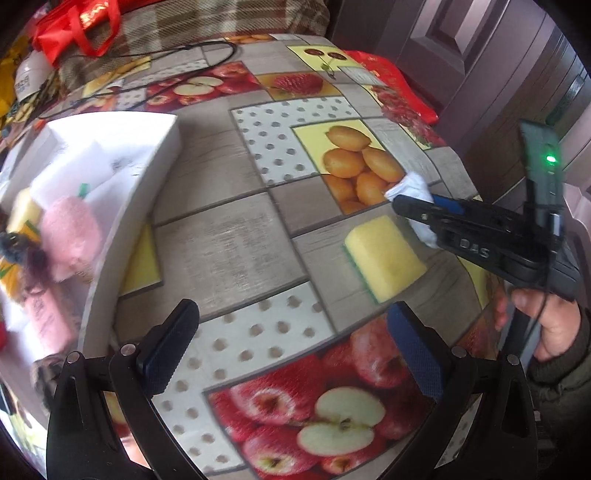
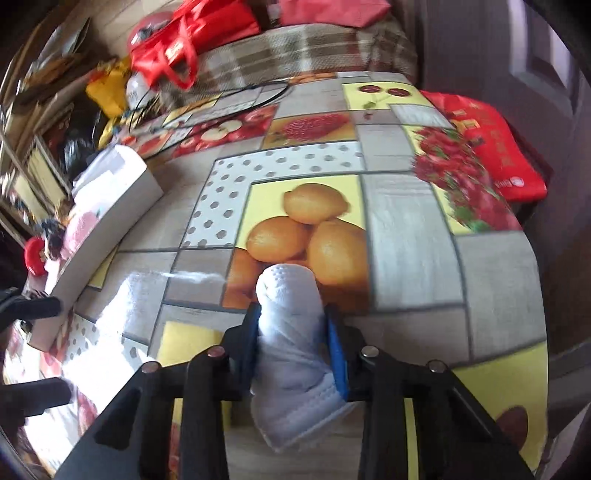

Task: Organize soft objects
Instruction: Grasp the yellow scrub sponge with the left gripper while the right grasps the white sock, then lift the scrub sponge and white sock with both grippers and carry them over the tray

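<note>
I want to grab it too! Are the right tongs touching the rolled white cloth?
Touching. The right wrist view shows the right tongs squeezing the rolled white cloth from both sides.

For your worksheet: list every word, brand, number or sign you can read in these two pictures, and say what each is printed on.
"DAS": raised letters on the side of the right tool.
Gold print on the red bag behind the table: too blurred to read.
Print on the red bag at the table's far edge: too blurred to read.
Lettering on the pink item in the white box: too blurred to read.

Bright daylight glares off the tablecloth (image 2: 122, 295); fisheye edges bend and darken, with motion blur at left.
</note>
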